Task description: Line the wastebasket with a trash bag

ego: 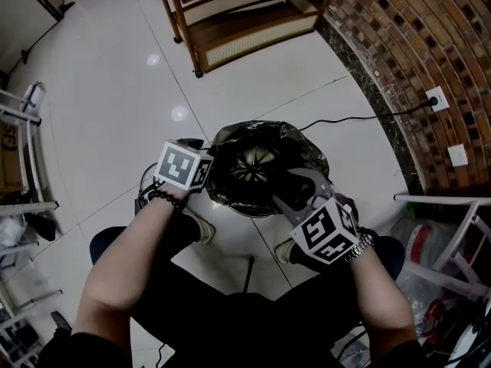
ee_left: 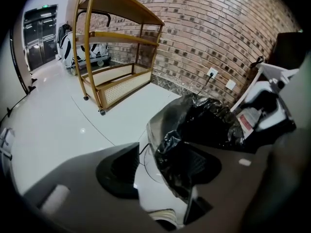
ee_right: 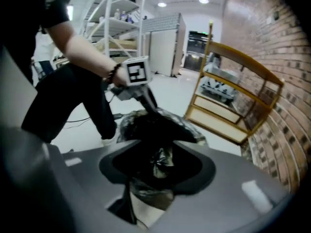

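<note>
A black trash bag point(ego: 265, 140) lies draped over the wastebasket on the white floor, its film folded over the rim; the basket itself is almost wholly hidden under it. My left gripper point(ego: 211, 176) is at the basket's left rim. In the left gripper view its jaws point(ee_left: 160, 174) stand apart: a fold of the bag point(ee_left: 170, 154) lies against the right jaw, and floor shows beside the left one. My right gripper point(ego: 298, 192) is at the near right rim with its fingers spread. Crumpled bag film point(ee_right: 158, 161) sits between them, blurred.
A wooden shelf trolley point(ego: 230, 14) stands beyond the basket. A brick wall point(ego: 414, 52) curves along the right with a socket point(ego: 435, 98) and a black cable point(ego: 345, 119) on the floor. White metal racks stand at the left point(ego: 23, 152) and the right point(ego: 460, 228). The person's legs are just behind the basket.
</note>
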`<action>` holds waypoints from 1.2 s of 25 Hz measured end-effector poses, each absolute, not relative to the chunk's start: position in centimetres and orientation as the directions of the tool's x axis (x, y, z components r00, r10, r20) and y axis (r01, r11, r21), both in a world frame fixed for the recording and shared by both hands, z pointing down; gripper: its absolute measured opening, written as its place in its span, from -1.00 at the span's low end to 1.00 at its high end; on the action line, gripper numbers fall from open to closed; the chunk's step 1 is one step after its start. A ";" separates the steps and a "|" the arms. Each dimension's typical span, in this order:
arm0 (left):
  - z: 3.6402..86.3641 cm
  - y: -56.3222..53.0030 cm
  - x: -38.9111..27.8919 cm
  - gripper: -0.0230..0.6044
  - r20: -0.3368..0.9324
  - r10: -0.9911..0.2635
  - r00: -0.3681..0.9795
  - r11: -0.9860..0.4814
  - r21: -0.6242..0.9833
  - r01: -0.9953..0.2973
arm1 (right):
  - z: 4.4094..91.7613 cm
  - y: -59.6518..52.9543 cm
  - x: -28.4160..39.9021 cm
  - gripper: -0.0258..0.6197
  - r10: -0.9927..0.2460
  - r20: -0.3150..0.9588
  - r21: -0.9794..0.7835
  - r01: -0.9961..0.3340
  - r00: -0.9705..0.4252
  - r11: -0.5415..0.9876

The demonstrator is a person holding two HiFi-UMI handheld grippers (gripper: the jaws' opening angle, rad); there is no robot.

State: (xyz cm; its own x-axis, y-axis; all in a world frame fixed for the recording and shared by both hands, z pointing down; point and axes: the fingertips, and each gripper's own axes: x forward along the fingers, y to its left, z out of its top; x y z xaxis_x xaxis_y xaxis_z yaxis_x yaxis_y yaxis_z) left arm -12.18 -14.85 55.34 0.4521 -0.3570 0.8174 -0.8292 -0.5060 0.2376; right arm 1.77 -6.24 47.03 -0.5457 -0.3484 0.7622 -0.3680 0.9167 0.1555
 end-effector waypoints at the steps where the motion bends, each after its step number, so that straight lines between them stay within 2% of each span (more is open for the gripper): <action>1: 55.4 -14.8 -12.2 -0.07 0.818 -0.356 0.451 -0.506 0.238 -0.829 | 47.9 -4.1 0.7 -0.31 -0.299 0.787 0.162 -0.287 -0.540 0.944; 3: 55.4 -14.7 -12.3 -0.08 0.819 -0.356 0.450 -0.502 0.239 -0.831 | 50.2 -0.9 -0.7 -0.31 -0.236 0.834 0.182 -0.157 -0.498 0.971; 6: 55.5 -14.5 -12.0 -0.08 0.821 -0.351 0.451 -0.505 0.240 -0.829 | 52.8 1.0 -1.3 -0.36 -0.201 0.876 0.185 -0.080 -0.439 0.980; 11: 55.8 -14.3 -12.1 -0.08 0.826 -0.339 0.450 -0.514 0.238 -0.824 | 53.9 0.7 -0.9 -0.75 -0.226 0.898 0.215 -0.071 -0.377 0.974; 12: 55.8 -14.3 -12.1 -0.08 0.825 -0.339 0.451 -0.513 0.240 -0.824 | 53.8 0.7 -0.8 -0.90 -0.227 0.900 0.216 -0.071 -0.373 0.974; 13: 55.7 -14.3 -12.1 -0.08 0.824 -0.341 0.452 -0.512 0.241 -0.824 | 53.7 0.9 -0.8 -0.91 -0.224 0.900 0.214 -0.068 -0.373 0.974; 20: 55.4 -14.2 -11.7 -0.08 0.821 -0.339 0.459 -0.527 0.238 -0.816 | 52.1 3.9 -1.2 -0.91 -0.136 0.898 0.142 -0.016 -0.418 0.990; 27: 56.4 -13.1 -11.4 -0.08 0.847 -0.300 0.439 -0.551 0.222 -0.804 | 54.4 6.1 -1.2 -0.91 -0.065 0.919 0.074 0.008 -0.389 0.997; 30: 56.7 -12.9 -11.1 -0.07 0.849 -0.293 0.439 -0.570 0.214 -0.793 | 55.3 6.2 -0.8 -0.55 -0.069 0.925 0.072 -0.004 -0.375 0.997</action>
State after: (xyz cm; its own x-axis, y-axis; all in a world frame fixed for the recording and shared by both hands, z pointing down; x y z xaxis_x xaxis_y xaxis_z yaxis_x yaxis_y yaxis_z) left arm -11.09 -12.93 56.70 0.4395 -0.2928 0.8492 -0.7935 -0.5696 0.2142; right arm -0.77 6.22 55.26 -0.3748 -0.0686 0.9246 -0.0043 0.9974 0.0723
